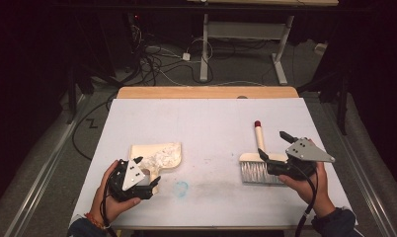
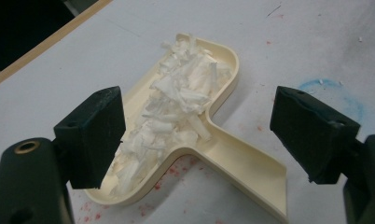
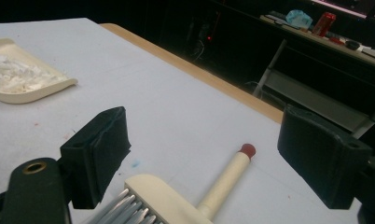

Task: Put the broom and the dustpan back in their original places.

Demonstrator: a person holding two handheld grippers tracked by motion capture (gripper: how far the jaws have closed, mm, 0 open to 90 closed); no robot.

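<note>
A: Item 1?
B: Cream dustpan [image 1: 159, 157], filled with white shreds [image 2: 176, 100], near the table's [image 1: 206, 118] front-left corner. Left gripper [image 1: 148, 183] at its handle, jaws spread, pinching nothing.

A: Item 2?
B: Brush [image 1: 258, 160], cream handle with red tip, lying toward the front-right corner, bristles facing the front edge. Right gripper [image 1: 274, 144] over it, jaws spread wide, not gripping.

A: Marks?
B: 1 blue smudge [image 1: 181, 188] between them.
</note>
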